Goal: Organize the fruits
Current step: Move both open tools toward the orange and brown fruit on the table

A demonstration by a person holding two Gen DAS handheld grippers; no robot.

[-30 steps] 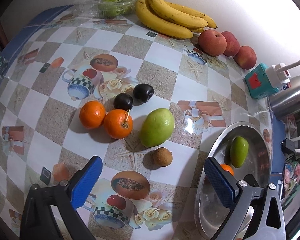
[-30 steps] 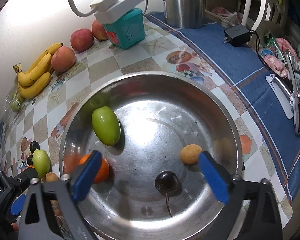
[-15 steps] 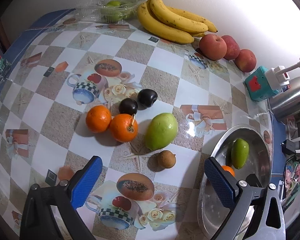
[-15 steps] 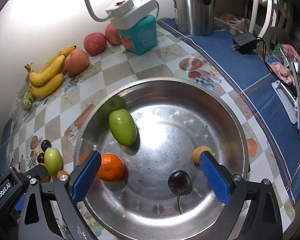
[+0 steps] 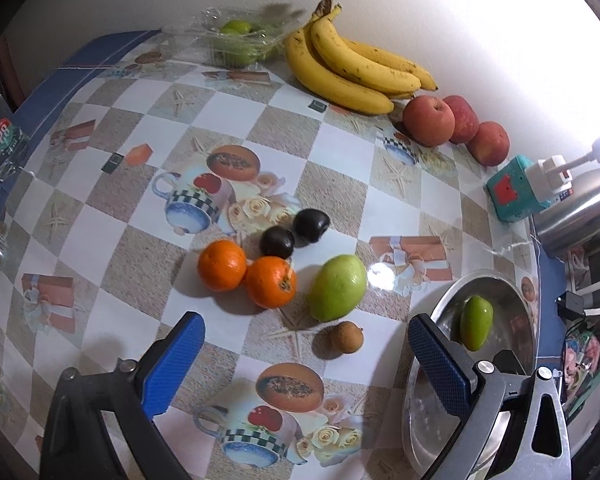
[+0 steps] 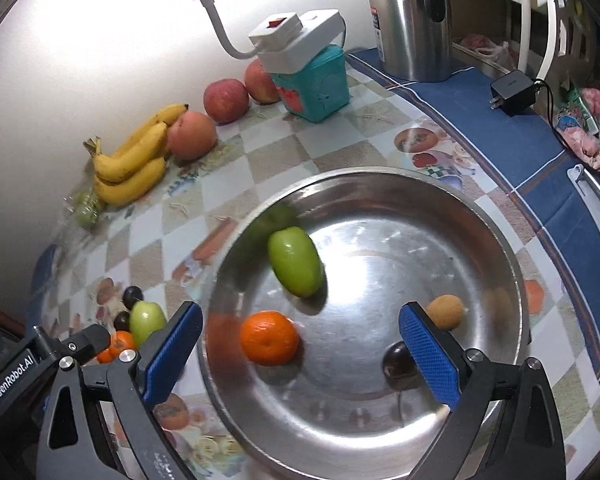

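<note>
Mid-sort: your left gripper (image 5: 304,352) hangs wide and empty over the table, your right gripper (image 6: 300,340) equally wide and empty above the steel bowl (image 6: 496,236). Just ahead of the left lie six loose fruits — two oranges (image 5: 221,265), two dark plums (image 5: 276,242), one green mango (image 5: 337,287), one small brown fruit (image 5: 346,337). Four sit in the bowl. Next, likely close on one.

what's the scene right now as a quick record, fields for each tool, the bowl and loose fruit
left tool: open, empty, above the table
right tool: open, empty, over the bowl
steel bowl: green fruit, orange, dark plum, small brown fruit
loose on table: two oranges, two dark plums, green mango, small brown fruit
by the wall: bananas, three apples
</note>
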